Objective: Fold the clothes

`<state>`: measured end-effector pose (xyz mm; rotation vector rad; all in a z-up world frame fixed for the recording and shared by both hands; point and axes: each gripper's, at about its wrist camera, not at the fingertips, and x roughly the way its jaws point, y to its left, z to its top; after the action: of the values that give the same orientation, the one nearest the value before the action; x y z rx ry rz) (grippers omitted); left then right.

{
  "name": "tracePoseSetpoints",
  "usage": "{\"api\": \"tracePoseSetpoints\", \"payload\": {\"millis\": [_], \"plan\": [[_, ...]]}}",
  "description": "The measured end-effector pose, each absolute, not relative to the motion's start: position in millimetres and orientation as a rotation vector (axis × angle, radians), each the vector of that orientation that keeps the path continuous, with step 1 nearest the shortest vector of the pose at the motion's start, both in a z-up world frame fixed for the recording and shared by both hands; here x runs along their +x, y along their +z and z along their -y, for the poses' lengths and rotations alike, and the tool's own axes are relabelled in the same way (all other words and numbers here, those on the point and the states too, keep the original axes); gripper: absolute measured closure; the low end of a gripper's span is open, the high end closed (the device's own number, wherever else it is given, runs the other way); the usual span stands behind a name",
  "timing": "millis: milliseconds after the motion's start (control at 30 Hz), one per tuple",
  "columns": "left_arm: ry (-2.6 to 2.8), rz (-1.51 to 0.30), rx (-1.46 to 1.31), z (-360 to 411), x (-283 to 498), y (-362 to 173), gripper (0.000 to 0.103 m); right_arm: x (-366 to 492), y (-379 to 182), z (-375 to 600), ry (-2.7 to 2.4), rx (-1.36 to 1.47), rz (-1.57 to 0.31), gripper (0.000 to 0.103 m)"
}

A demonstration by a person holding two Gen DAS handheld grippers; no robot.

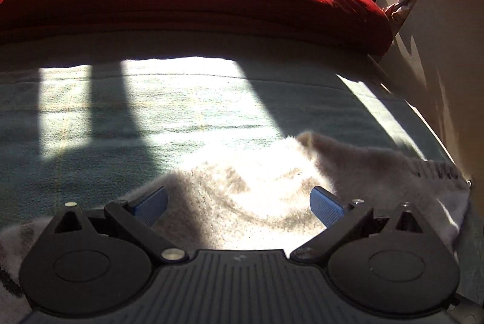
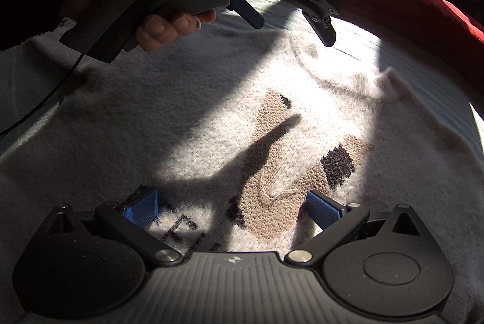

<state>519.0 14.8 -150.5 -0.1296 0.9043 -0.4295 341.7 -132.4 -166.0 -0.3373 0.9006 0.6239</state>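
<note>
I hold both grippers, left gripper [image 1: 239, 204] and right gripper [image 2: 231, 207], jaws wide open, over the white sweater [image 2: 181, 118] spread flat on the bed [image 1: 90, 118].

One text can be read: "GenRobot.AI", in pale letters along the dark side plate of the left claw [image 2: 290, 24], seen from the right wrist view above and ahead of the right claw [image 2: 233, 207]. Dark knitted marks on the sweater [image 2: 121, 118], just by the right claw's fingers, cannot be made out as letters.
</note>
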Motion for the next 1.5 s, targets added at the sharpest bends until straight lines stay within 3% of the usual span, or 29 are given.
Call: {"api": "tracePoseSetpoints", "payload": {"millis": [233,467,800,1133,1400,1500], "plan": [[-0.400,-0.956,-0.087,2,533,-166,0.005,362,-152,161,0.580,-0.269,-0.865,0.000],[-0.401,-0.909,0.020,-8,489,-128,0.003,399,-138,208,0.464,-0.183,-0.833,0.000],[-0.328,-1.002,0.093,-15,442,-136,0.003,468,-132,263,0.307,-0.030,-0.801,0.000],[-0.319,-1.051,0.156,-5,427,-156,0.003,525,-184,271,0.212,0.032,-0.845,0.000],[-0.321,-1.057,0.132,-6,429,-162,0.001,516,-148,252,0.273,0.119,-0.777,0.000],[-0.321,-1.055,0.124,-6,429,-163,0.001,528,-162,234,0.310,0.117,-0.828,0.000]]}}
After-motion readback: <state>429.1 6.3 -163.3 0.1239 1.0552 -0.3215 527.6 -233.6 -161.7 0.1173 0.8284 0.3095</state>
